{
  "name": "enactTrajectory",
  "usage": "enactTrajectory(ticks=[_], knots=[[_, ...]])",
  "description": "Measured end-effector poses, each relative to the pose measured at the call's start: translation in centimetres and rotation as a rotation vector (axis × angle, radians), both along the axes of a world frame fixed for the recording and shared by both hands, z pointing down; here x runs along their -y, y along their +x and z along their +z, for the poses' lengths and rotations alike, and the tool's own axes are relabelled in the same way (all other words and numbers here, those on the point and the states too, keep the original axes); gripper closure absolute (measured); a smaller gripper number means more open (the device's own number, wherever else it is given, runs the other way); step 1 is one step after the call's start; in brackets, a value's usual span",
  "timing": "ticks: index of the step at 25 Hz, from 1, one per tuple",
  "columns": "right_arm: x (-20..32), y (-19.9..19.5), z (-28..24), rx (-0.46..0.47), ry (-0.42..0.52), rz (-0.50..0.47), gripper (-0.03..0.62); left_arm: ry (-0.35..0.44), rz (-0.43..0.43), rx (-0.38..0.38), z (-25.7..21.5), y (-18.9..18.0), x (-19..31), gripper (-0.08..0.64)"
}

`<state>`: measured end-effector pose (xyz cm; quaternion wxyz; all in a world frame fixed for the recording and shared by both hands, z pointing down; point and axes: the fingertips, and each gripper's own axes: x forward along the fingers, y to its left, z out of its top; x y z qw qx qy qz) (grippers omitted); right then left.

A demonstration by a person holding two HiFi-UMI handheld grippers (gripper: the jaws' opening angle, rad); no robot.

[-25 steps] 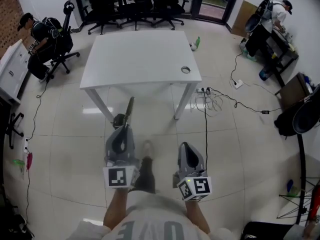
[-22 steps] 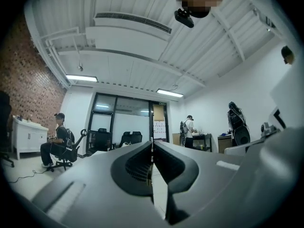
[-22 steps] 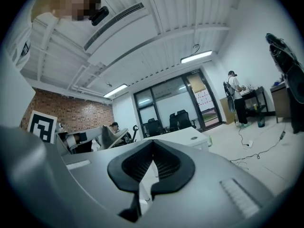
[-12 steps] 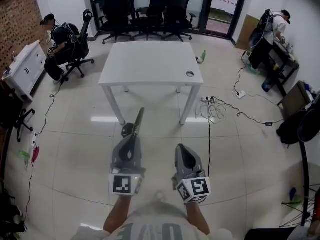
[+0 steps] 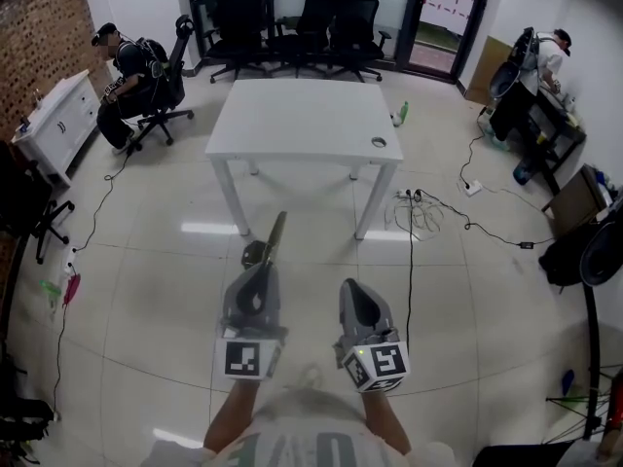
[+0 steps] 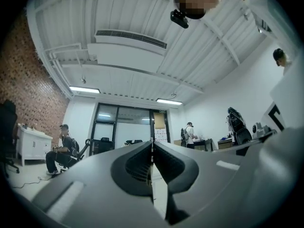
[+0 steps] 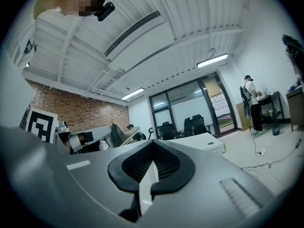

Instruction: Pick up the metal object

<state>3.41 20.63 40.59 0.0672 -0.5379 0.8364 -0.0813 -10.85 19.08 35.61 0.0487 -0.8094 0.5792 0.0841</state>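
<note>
My left gripper is held low in front of me, over the tiled floor, shut on a long thin metal object. The object sticks out forward past the fingertips toward the white table. In the left gripper view the jaws are pressed together with only a thin edge showing between them. Beside it, my right gripper is shut with nothing in it, and its pads meet at the tip.
Black office chairs stand behind the table. A person sits at the left and another stands at a desk on the right. Cables trail on the floor right of the table. A white cabinet is at far left.
The head view has shifted, so the table and room sit a little differently in the frame. Both grippers keep their pose, the left still shut on the metal object.
</note>
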Motion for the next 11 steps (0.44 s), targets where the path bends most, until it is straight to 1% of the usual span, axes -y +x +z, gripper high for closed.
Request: enactTrajectory(ticks=[4, 11], knots=[[-0.01, -0.04, -0.55, -0.006, 0.013, 0.004, 0.581, 0.000, -0.004, 0.017, 0.27, -0.06, 0.08, 0.552], [-0.50, -0.08, -0.90, -0.011, 0.017, 0.011, 0.581, -0.004, 0.011, 0.018, 0.29, -0.09, -0.27, 0.552]])
